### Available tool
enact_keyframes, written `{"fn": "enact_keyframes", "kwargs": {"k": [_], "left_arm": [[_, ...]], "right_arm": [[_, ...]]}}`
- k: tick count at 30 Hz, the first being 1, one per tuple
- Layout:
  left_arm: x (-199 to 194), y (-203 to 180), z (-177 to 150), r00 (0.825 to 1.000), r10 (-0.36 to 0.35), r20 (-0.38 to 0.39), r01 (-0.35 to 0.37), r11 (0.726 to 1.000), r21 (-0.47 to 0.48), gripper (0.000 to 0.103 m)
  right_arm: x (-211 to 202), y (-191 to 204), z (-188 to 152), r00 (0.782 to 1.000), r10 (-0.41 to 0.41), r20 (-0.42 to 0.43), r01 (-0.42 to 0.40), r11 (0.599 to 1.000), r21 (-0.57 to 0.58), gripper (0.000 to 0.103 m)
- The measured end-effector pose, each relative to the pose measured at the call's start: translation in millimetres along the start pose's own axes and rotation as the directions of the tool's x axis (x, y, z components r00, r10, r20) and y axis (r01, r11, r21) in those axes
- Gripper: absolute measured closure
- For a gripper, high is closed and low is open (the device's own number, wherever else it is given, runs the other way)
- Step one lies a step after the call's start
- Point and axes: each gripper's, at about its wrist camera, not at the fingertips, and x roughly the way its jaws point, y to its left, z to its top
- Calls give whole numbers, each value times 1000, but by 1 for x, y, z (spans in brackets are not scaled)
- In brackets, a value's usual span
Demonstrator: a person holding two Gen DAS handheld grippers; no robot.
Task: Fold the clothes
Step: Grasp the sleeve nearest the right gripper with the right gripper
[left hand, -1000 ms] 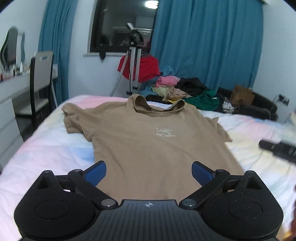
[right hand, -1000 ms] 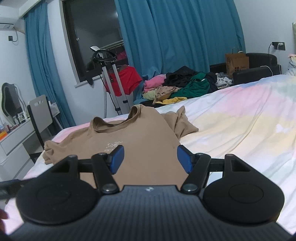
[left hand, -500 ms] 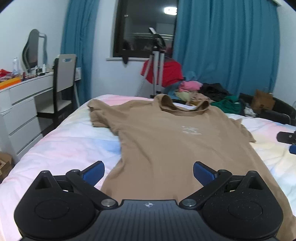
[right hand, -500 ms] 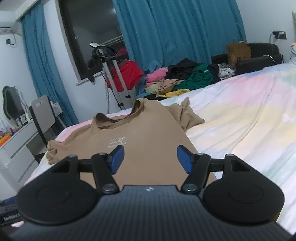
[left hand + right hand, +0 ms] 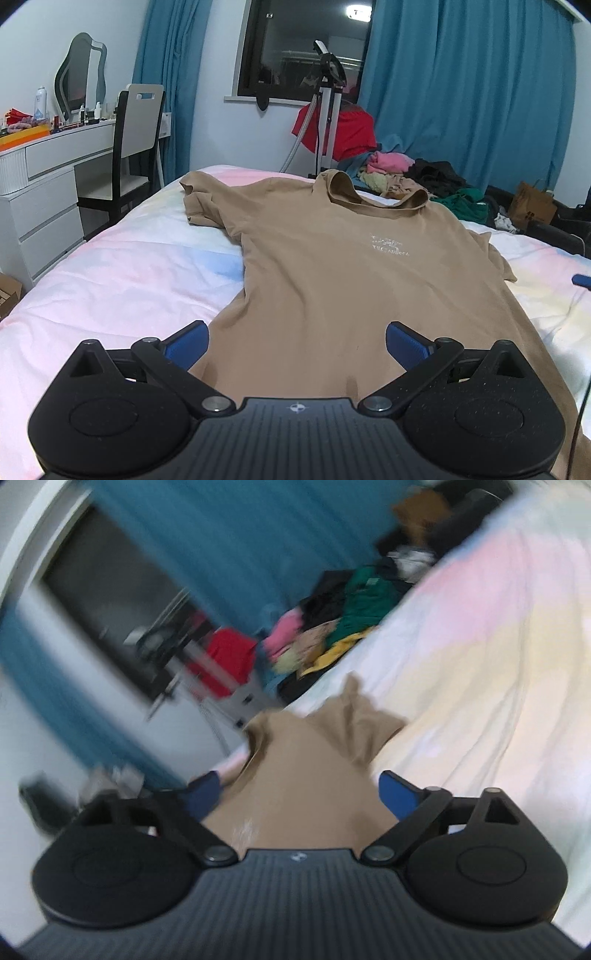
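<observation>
The tan T-shirt (image 5: 332, 280) lies flat on the pastel bed (image 5: 122, 280), collar toward the window. The left gripper (image 5: 297, 341) hangs over the hem, jaws spread and holding nothing. The right gripper (image 5: 299, 794), also spread wide, is tilted over the shirt's right edge; bare sheet lies on both sides

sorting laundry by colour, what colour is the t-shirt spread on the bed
Tan, with a small pale chest print; the t-shirt shows best in the left wrist view.
</observation>
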Motion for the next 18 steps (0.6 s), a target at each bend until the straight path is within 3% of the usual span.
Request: {"fn": "enact_keyframes", "kwargs": {"k": [4,7,9,15,18], "left_arm": [[6,-2,0,1000,-4,-11,4,1000,0,0],[12,-4,1,1000,-12,-20,12,1000,-12,0],[18,-7,2,999,-19,-27,19,1000,-19,0],[35,-14,3,998,-46,-48,45,999,-26,0],[44,-14,2,998,-41,-52,39,999,-27,0]], "right_arm": [[38,-48,17,999,15,-33,-9,981,195,4],[72,-89,15,992,107,-67,-69,903,425,4],[95,-103,12,984,162,-69,-104,850,516,4],[168,-86,13,973,184,-139,-111,902,417,2],[192,-83,4,984,145,-100,-96,916,389,2]]}}
